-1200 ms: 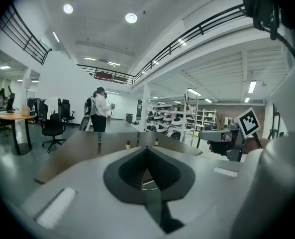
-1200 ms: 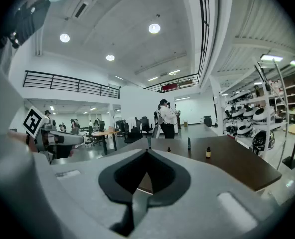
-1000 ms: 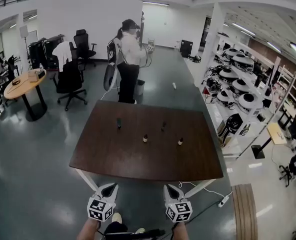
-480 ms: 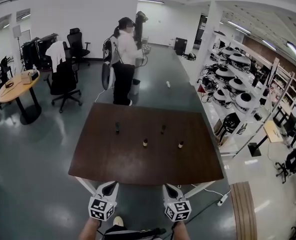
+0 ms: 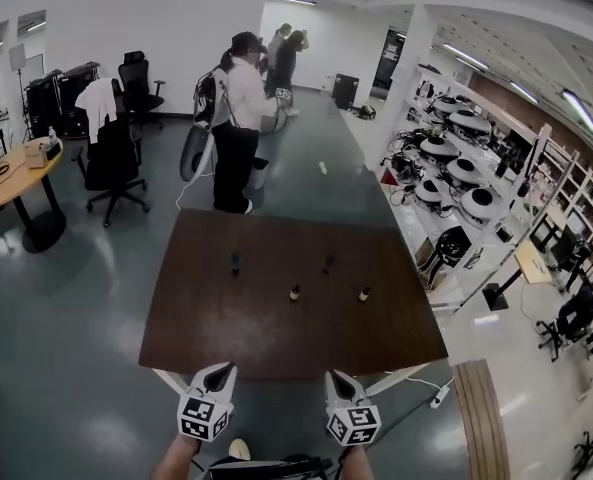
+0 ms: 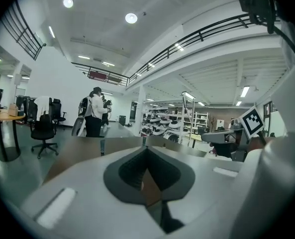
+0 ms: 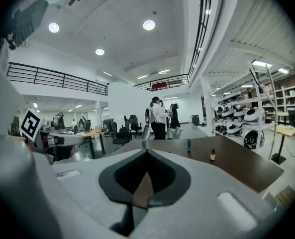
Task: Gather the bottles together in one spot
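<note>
Several small bottles stand apart on the dark brown table (image 5: pixel 226 338): a dark one (image 5: pixel 235 263) at left, another dark one (image 5: pixel 328 264), and two amber ones (image 5: pixel 294 293) (image 5: pixel 363 294) nearer me. My left gripper (image 5: pixel 219 370) and right gripper (image 5: pixel 333 377) hover side by side just short of the table's near edge, both shut and empty, pointing at the table. In the left gripper view a dark bottle (image 6: pixel 102 146) shows beyond the shut left gripper (image 6: pixel 147 148). In the right gripper view an amber bottle (image 7: pixel 212 155) and a dark bottle (image 7: pixel 189 144) stand past the right gripper (image 7: pixel 147 151).
A person (image 5: pixel 238 118) stands just beyond the table's far edge, with two more people behind. An office chair (image 5: pixel 111 163) and a round wooden table (image 5: pixel 16 173) are at left. Shelves of white machines (image 5: pixel 456 158) line the right. A wooden bench (image 5: pixel 476 418) lies at lower right.
My view and both grippers have advanced toward the table. The person beyond it has shifted left in view, and two more people have come into sight behind.
</note>
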`<action>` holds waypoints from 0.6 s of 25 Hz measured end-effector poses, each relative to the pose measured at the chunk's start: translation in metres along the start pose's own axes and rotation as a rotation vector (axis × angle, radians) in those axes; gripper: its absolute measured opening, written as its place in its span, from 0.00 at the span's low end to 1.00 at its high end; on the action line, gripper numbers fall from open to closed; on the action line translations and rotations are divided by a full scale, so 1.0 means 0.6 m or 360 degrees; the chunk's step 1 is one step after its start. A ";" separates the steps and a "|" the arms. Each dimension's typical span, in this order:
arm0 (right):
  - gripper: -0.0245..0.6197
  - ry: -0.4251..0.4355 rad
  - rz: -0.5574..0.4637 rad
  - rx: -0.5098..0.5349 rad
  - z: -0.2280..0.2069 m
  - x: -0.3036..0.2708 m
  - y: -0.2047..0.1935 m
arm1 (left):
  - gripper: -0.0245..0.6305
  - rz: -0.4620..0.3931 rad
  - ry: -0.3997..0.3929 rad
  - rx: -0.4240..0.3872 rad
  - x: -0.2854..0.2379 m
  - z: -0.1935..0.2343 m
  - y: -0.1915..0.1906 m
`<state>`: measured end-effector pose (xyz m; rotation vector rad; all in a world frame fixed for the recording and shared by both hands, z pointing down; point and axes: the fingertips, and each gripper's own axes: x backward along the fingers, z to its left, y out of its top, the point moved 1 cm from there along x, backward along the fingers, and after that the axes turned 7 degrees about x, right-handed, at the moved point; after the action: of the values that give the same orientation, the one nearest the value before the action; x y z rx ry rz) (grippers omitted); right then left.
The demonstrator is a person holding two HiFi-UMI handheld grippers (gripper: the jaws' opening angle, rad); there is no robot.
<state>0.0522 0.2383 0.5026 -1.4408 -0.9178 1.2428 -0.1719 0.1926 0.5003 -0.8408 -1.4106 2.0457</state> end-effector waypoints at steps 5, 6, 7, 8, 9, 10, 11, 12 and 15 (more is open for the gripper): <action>0.04 -0.0060 -0.0003 -0.0032 0.026 -0.025 0.005 | 0.04 0.0020 -0.0065 -0.0019 -0.005 0.038 0.005; 0.04 -0.0060 0.0006 -0.0025 0.030 -0.031 0.005 | 0.04 0.0011 -0.0072 -0.0015 -0.007 0.044 0.007; 0.04 -0.0057 0.0014 -0.0018 0.034 -0.038 0.005 | 0.04 0.0000 -0.0076 -0.0011 -0.007 0.051 0.011; 0.04 -0.0055 0.0022 -0.0010 0.037 -0.044 0.005 | 0.04 -0.0009 -0.0076 -0.0008 -0.008 0.058 0.016; 0.04 -0.0054 0.0028 0.0002 0.040 -0.050 0.007 | 0.04 -0.0014 -0.0074 -0.0005 -0.009 0.065 0.019; 0.04 -0.0053 0.0033 0.0016 0.043 -0.055 0.008 | 0.04 -0.0015 -0.0069 -0.0001 -0.009 0.071 0.021; 0.04 -0.0052 0.0036 0.0026 0.045 -0.061 0.010 | 0.04 -0.0015 -0.0062 0.0003 -0.010 0.077 0.022; 0.04 -0.0049 0.0037 0.0032 0.046 -0.066 0.012 | 0.04 -0.0018 -0.0054 0.0006 -0.012 0.083 0.024; 0.04 -0.0035 0.0031 0.0043 0.044 -0.089 0.019 | 0.04 -0.0040 -0.0039 0.0012 -0.019 0.098 0.033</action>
<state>0.0156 0.1902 0.5044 -1.4205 -0.9004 1.2830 -0.2086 0.1411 0.4998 -0.7937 -1.4184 2.0480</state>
